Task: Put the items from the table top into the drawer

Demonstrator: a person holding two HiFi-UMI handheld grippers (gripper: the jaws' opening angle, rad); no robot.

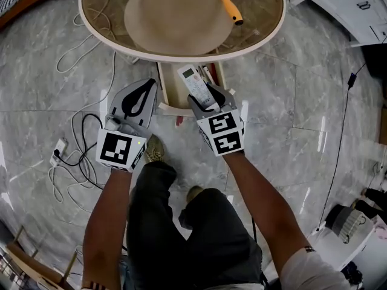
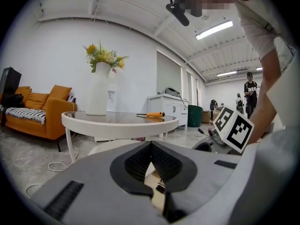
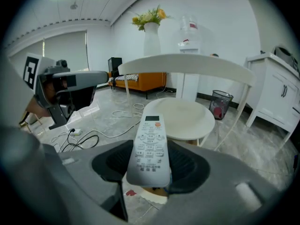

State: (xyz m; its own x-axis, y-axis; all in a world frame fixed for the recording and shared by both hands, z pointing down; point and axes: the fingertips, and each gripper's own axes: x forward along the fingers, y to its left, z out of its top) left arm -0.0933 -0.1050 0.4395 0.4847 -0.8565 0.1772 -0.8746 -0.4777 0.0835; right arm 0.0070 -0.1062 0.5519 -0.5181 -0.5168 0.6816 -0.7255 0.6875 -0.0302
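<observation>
My right gripper is shut on a white remote control, which sticks out forward over the open wooden drawer under the round table. In the right gripper view the remote lies buttons-up between the jaws. To its left, my left gripper hangs beside the drawer, shut and empty; its pads meet at the tip. An orange-handled screwdriver lies on the glass table top, also visible from the left gripper. A white vase with yellow flowers stands on the table.
Loose cables and a power strip lie on the marble floor at the left. A white cabinet stands at the right, an orange sofa beyond the table. The person's legs and shoes are below the grippers.
</observation>
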